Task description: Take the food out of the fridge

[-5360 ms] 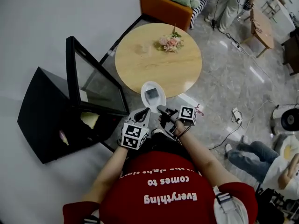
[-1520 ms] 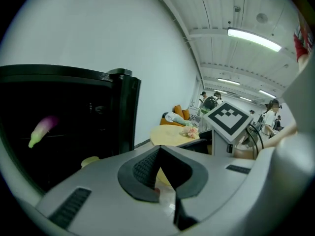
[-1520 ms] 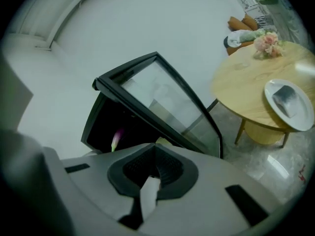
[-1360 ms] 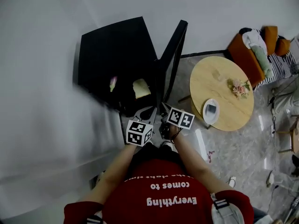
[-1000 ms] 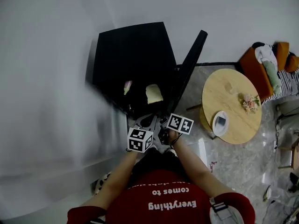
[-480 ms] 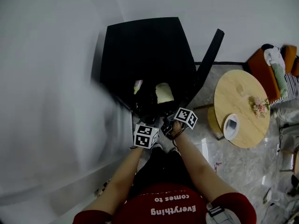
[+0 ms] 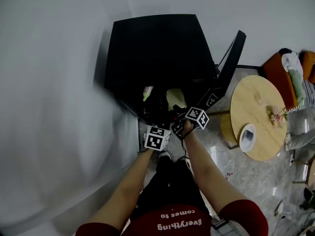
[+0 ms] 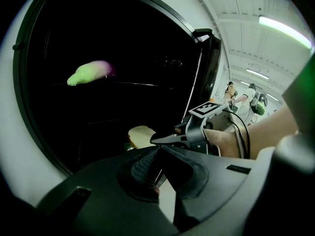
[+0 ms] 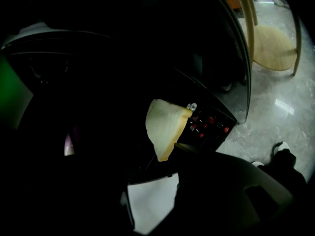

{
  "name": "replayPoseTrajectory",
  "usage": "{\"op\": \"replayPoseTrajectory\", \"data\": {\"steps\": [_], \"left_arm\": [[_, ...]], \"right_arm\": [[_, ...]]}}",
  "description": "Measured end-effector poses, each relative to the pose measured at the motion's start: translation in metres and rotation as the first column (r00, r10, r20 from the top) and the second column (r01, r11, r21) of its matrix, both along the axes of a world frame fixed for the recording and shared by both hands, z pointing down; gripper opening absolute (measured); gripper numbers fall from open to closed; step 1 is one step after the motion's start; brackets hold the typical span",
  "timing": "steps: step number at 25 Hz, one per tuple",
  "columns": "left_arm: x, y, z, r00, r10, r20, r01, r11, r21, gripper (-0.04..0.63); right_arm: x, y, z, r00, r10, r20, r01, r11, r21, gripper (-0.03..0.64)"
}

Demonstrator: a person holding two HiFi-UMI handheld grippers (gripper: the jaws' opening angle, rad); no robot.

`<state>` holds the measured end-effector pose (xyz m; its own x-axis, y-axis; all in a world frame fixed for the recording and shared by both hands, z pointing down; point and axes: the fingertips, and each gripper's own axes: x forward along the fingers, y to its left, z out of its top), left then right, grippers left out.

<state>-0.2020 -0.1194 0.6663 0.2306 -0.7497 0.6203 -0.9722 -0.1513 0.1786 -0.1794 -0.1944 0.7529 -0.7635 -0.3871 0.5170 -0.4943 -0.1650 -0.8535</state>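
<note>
Bread slice (image 9: 165, 124) on lower fridge shelf, lower corner just at jaw tip of right tool (image 7: 178, 113); right tool jaws apart, nothing clamped, reaching into black fridge (image 7: 157, 48). Green-purple vegetable (image 8: 91, 72) on upper shelf, up and left of bread, well apart from both tools. Left tool (image 8: 158, 150) jaws together, empty, at fridge mouth just beside right tool. Fridge door (image 7: 230, 65) swung open on right. Round wooden surface (image 7: 261, 107) beyond door, white plate (image 7: 247, 137) near its edge

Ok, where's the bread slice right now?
Head view: bread slice sits inside the fridge, right of the green-purple vegetable, just ahead of the right gripper.
</note>
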Motion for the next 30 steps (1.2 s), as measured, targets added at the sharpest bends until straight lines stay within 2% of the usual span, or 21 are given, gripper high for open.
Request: {"op": "replayPoseTrajectory", "data": {"steps": [6, 11, 17, 19, 25, 30], "left_arm": [[-0.002, 0.005, 0.018, 1.000, 0.003, -0.010, -0.003, 1.000, -0.025, 0.006], [-0.006, 0.013, 0.026, 1.000, 0.023, 0.019, -0.022, 0.999, -0.044, 0.006], [-0.010, 0.016, 0.027, 1.000, -0.010, -0.009, 0.009, 0.999, -0.046, 0.006], [-0.008, 0.015, 0.025, 1.000, -0.007, -0.008, 0.007, 0.999, -0.041, 0.006], [-0.011, 0.013, 0.018, 1.000, -0.027, -0.011, 0.027, 0.999, -0.022, 0.006], [-0.017, 0.008, 0.012, 0.998, -0.055, -0.012, 0.055, 0.998, 0.002, 0.006]], "right_arm": [[0.001, -0.012, 0.027, 0.998, 0.066, -0.020, -0.067, 0.996, -0.057, 0.195], [-0.004, -0.012, 0.039, 0.996, 0.083, -0.029, -0.085, 0.994, -0.065, 0.190], [-0.008, -0.015, 0.034, 0.992, 0.121, 0.034, -0.120, 0.991, -0.053, 0.118], [-0.010, -0.014, 0.032, 0.992, 0.110, 0.059, -0.107, 0.993, -0.048, 0.106], [-0.020, -0.002, 0.015, 0.990, -0.003, 0.139, 0.003, 1.000, -0.005, 0.091], [-0.023, 0.009, 0.004, 0.980, -0.028, 0.196, 0.030, 1.000, -0.006, 0.087]]}}
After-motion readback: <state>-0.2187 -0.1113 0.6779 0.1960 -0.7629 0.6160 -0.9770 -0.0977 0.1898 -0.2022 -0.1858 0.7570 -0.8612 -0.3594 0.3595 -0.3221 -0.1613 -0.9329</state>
